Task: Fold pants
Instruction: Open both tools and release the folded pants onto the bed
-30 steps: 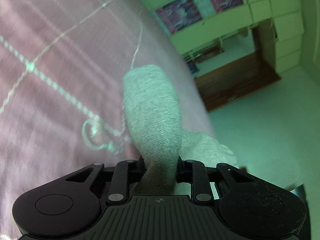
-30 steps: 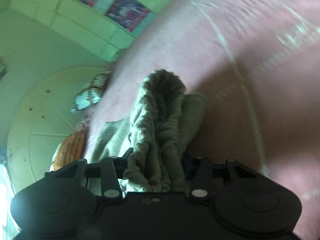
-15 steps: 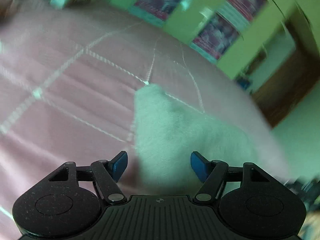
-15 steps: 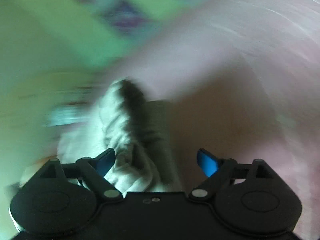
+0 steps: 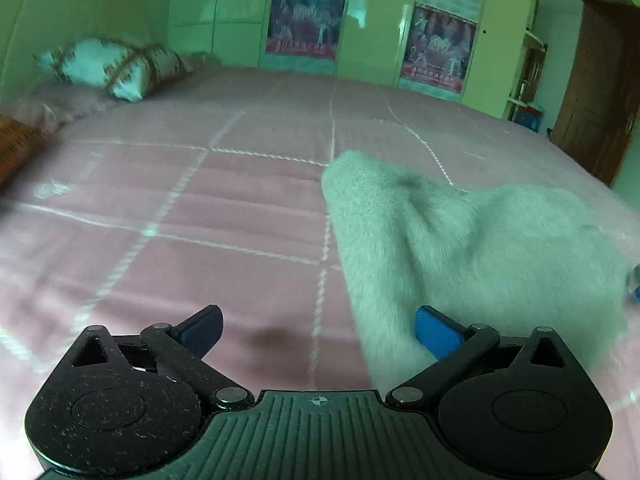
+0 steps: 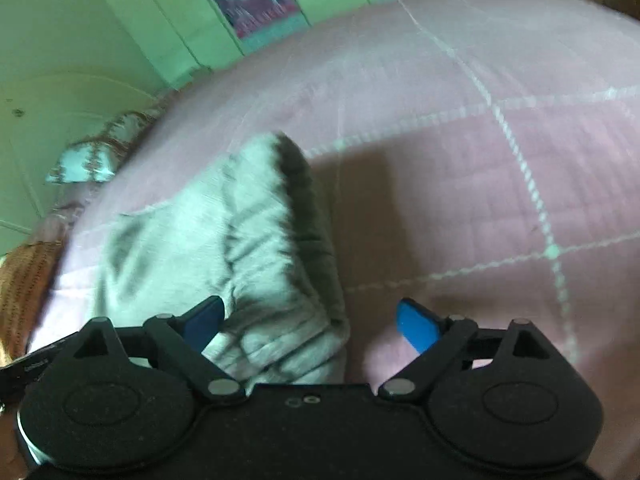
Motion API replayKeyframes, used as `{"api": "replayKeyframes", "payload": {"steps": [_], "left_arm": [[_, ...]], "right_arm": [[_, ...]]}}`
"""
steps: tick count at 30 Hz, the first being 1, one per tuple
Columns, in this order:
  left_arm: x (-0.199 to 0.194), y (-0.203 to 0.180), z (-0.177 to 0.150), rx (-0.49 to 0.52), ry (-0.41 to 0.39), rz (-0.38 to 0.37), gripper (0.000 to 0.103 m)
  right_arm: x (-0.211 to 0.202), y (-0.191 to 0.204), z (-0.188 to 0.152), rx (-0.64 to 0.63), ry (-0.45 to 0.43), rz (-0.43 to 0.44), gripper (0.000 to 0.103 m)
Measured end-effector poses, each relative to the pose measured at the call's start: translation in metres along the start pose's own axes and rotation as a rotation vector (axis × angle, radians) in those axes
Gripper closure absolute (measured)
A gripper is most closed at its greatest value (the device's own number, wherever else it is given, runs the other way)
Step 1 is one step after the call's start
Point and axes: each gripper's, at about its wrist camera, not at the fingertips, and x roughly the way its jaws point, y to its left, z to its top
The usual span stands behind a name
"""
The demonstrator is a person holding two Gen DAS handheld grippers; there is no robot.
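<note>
Grey fleece pants (image 5: 460,248) lie bunched on the pink quilted bed (image 5: 200,208). In the left wrist view they lie at the right, partly behind the right blue pad. My left gripper (image 5: 318,330) is open and empty, low over the bed beside the pants. In the right wrist view the pants (image 6: 240,256) lie as a crumpled heap with the gathered waistband toward the camera, between the jaws and to the left. My right gripper (image 6: 310,326) is open, with nothing held.
Pillows (image 5: 116,68) lie at the head of the bed at the far left. Green wardrobe doors with posters (image 5: 308,20) stand behind the bed. A brown wooden door (image 5: 600,92) is at the right. An orange-brown cloth (image 6: 20,292) lies at the left bed edge.
Both grippers were shut on the pants one second ago. Both have opened and let go, and the pants now lie on the bed. Both cameras have tilted toward the room.
</note>
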Motion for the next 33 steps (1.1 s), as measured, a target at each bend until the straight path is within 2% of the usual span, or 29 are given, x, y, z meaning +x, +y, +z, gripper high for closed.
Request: {"api": "replayKeyframes", "payload": {"steps": [1, 4, 8, 10, 12, 14, 16, 18, 23, 26, 33], "left_arm": [[-0.009, 0.004, -0.005, -0.002, 0.008, -0.006, 0.000], [-0.048, 0.009, -0.029, -0.003, 0.012, -0.026, 0.000], [-0.099, 0.009, -0.069, -0.015, 0.040, 0.009, 0.000], [-0.125, 0.008, -0.090, -0.068, 0.034, 0.024, 0.000], [-0.150, 0.002, -0.110, -0.062, 0.064, -0.020, 0.000], [-0.177, -0.007, -0.125, -0.036, 0.049, -0.013, 0.000], [-0.207, -0.014, -0.137, -0.047, 0.035, -0.033, 0.000], [-0.238, -0.020, -0.147, -0.055, 0.008, -0.040, 0.000], [-0.297, -0.036, -0.171, -0.005, -0.047, -0.033, 0.000], [-0.330, -0.043, -0.182, -0.006, -0.073, -0.050, 0.000], [-0.400, -0.053, -0.185, -0.010, -0.188, -0.059, 0.000]], "right_arm": [[-0.015, 0.001, -0.006, -0.018, -0.025, -0.005, 0.006], [-0.050, 0.001, -0.024, -0.027, -0.081, -0.033, 0.006], [-0.086, -0.005, -0.066, 0.050, -0.025, -0.030, 0.006], [-0.106, -0.007, -0.093, 0.058, -0.021, -0.023, 0.006], [-0.126, 0.000, -0.119, 0.070, 0.001, -0.014, 0.006], [-0.149, 0.013, -0.142, 0.036, 0.031, -0.031, 0.006], [-0.173, 0.029, -0.163, -0.019, 0.023, -0.078, 0.006], [-0.203, 0.040, -0.179, -0.043, -0.004, -0.087, 0.006], [-0.259, 0.064, -0.201, -0.076, -0.081, -0.043, 0.006], [-0.294, 0.074, -0.211, -0.112, -0.121, -0.050, 0.006], [-0.348, 0.106, -0.220, -0.210, -0.231, -0.063, 0.006]]}}
